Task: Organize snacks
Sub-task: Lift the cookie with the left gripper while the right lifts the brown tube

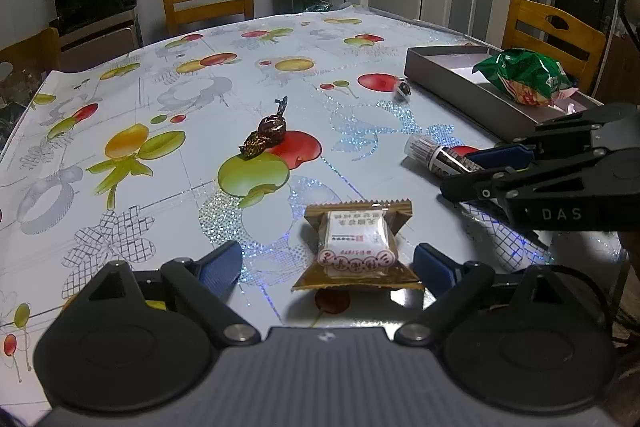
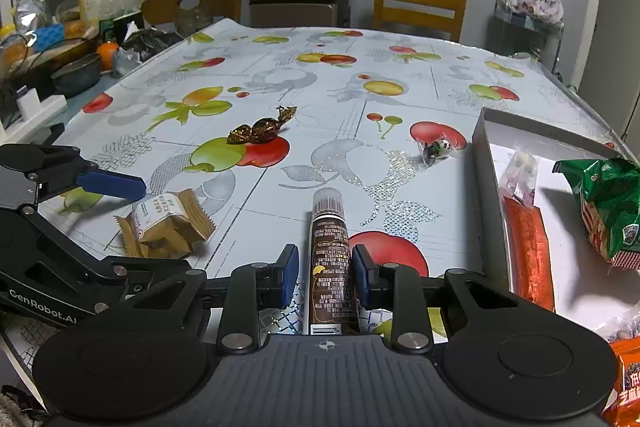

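Right gripper (image 2: 326, 277) pinches the brown tube (image 2: 329, 259) near its tail, so its long nose at 12 o'clock may droop or catch the box (image 2: 480, 163) wall at 2 o'clock; left gripper (image 1: 326, 263), jaws wide, straddles the biscuit pack (image 1: 356, 247)

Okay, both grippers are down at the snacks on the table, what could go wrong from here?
The right gripper pinches the brown tube near one end, so it may tip or swing when lifted. The left gripper stands wide around the tan packet, and closing could crumple its soft wrapper or push it aside.
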